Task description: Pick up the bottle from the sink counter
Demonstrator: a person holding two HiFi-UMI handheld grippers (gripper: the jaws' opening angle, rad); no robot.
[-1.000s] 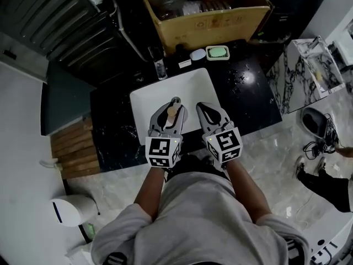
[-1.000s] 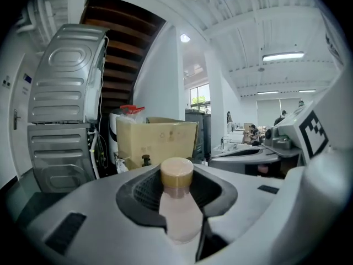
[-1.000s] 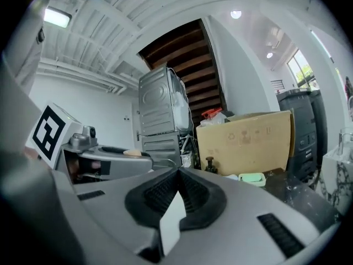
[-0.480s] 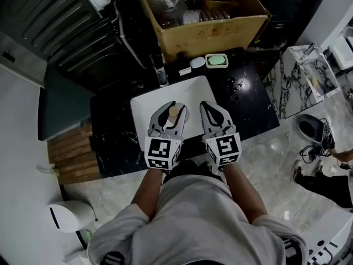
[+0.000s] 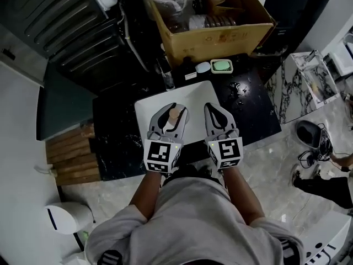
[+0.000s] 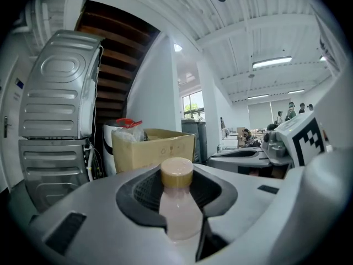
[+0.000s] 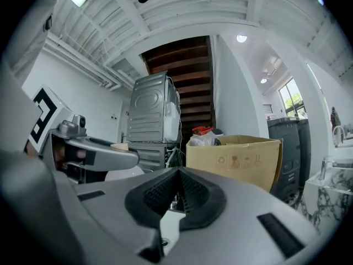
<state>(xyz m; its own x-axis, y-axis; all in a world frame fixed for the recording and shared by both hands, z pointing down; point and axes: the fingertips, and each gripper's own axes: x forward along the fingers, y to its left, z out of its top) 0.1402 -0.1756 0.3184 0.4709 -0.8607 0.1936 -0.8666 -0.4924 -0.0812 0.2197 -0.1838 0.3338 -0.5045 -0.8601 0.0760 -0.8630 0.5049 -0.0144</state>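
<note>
Left side: grey two-jaw left gripper (image 5: 173, 110) partly closed, pads clamped on both sides of a pale pink plastic bottle with tan cap (image 6: 177, 203). Upright, cap poking above the jaws. Held over white rectangular sink basin (image 5: 194, 93) set in black glossy counter (image 5: 251, 112). Right side: grey right gripper (image 5: 216, 111) fully closed, nothing between the pads, just beside the left one.

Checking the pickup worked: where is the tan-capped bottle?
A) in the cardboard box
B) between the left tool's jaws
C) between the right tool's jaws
B: the left tool has its jaws pressed on the bottle; the right tool is shut on nothing.
</note>
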